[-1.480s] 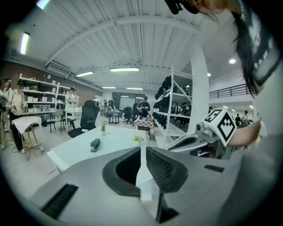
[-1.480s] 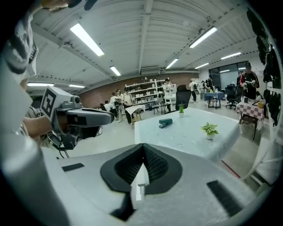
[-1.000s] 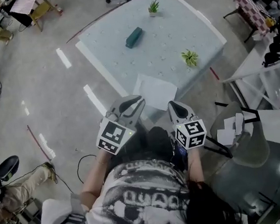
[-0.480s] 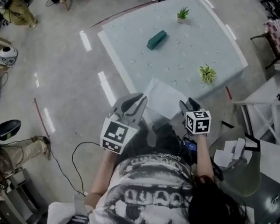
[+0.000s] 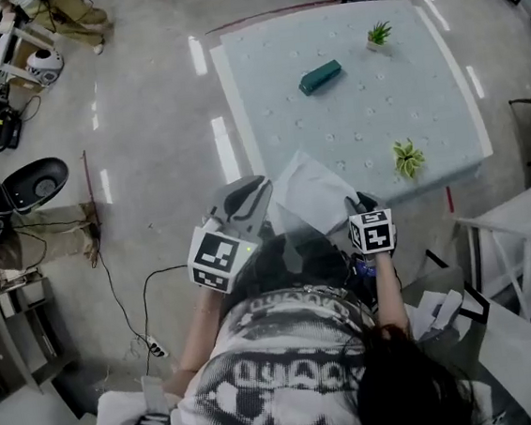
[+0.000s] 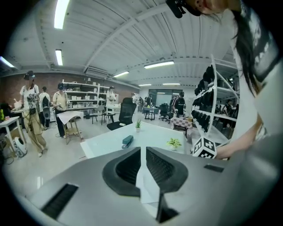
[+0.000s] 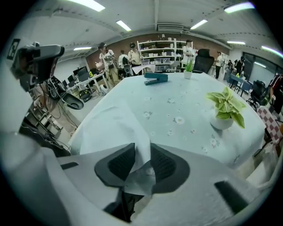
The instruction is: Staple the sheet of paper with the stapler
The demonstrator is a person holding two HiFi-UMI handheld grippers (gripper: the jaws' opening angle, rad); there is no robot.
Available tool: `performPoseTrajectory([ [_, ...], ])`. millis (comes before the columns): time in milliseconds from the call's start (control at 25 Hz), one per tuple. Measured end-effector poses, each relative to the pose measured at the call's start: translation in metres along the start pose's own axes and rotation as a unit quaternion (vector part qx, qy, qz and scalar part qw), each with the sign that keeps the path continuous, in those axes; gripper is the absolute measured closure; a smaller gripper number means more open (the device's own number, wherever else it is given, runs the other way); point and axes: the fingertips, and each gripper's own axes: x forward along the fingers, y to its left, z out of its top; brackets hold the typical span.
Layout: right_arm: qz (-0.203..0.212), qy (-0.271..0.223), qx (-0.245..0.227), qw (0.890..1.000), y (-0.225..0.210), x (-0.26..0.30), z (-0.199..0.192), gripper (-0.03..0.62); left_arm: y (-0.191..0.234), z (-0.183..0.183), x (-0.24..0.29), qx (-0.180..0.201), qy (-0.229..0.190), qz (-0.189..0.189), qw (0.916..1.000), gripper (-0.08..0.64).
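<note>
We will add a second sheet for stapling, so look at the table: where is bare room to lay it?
Free: the wide middle of the table, bordered by the stapler, the far plant and the near plant; also the left strip beside the stapler. Crowded: the near edge, where the paper sits close to the near plant.

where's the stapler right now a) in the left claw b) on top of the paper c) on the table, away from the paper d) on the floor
c: the stapler lies on the table near the far potted plant, well apart from the sheet of paper at the near edge.
</note>
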Motion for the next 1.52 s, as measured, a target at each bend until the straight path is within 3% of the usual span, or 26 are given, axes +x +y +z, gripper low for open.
performPoseTrajectory([
  [320,0.066,-0.043,0.009,0.997,0.007,0.001,0.035,0.575,0.006,-0.004,-0.009,-0.021,0.001,0.059,0.9980,0.526],
  [520,0.109,-0.075,0.038,0.991,0.003,0.017,0.081,0.581,0.021,-0.008,-0.021,-0.033,0.001,0.102,0.9943,0.526],
  [760,0.117,-0.078,0.068,0.988,-0.020,0.049,0.127,0.583,0.030,-0.010,-0.034,-0.044,0.001,0.134,0.9900,0.526],
  [1120,0.143,-0.026,0.151,0.978,-0.043,0.093,0.162,0.583,0.039,-0.010,-0.037,-0.051,0.004,0.152,0.9870,0.526],
  [1520,0.148,-0.035,0.236,0.960,-0.069,0.102,0.180,0.583,0.046,-0.011,-0.033,-0.052,0.007,0.150,0.9873,0.526],
])
